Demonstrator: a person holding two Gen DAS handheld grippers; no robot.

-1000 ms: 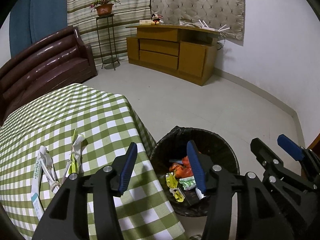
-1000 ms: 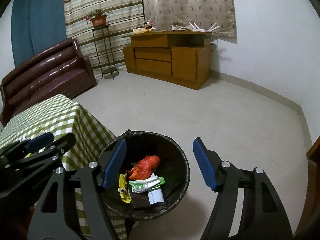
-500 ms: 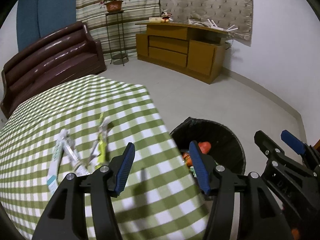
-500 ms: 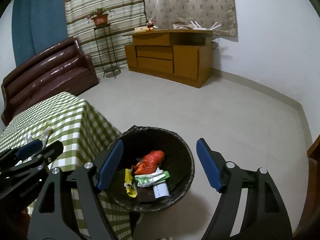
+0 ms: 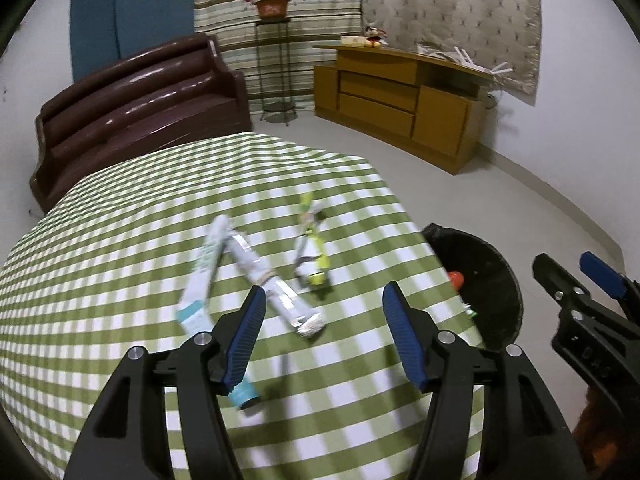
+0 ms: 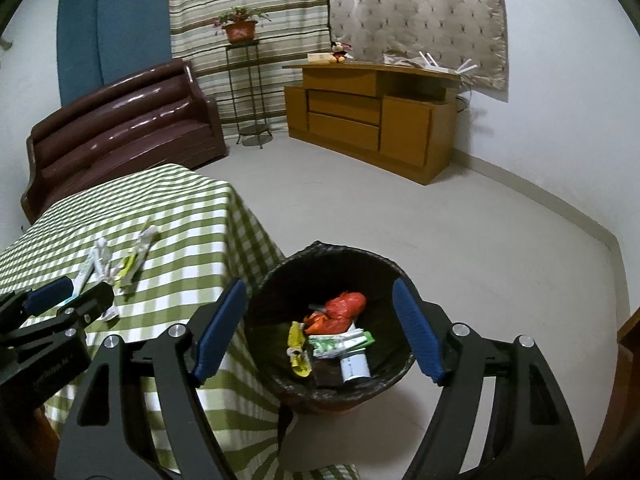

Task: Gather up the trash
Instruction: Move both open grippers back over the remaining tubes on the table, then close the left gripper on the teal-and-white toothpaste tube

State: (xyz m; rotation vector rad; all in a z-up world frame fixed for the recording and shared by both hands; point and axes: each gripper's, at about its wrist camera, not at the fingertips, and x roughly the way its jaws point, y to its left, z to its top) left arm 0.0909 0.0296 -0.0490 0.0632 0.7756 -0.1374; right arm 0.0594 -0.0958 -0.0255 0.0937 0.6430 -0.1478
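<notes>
Progress: partly done, several wrappers are seen in the bin (image 6: 276,288) | Left: three wrappers (image 5: 256,264) lie on the checked table (image 5: 100,240) | left gripper (image 5: 322,334): jaws wide apart, nothing held, above the wrappers | right gripper (image 6: 320,332): jaws wide apart, nothing held, over the bin

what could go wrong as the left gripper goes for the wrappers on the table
The white tubes and the silver wrapper overlap, so the open left gripper may catch only one or drag the others. The yellow wrapper lies toward the table's bin side; a nudge might drop it on the floor beside the bin.
</notes>
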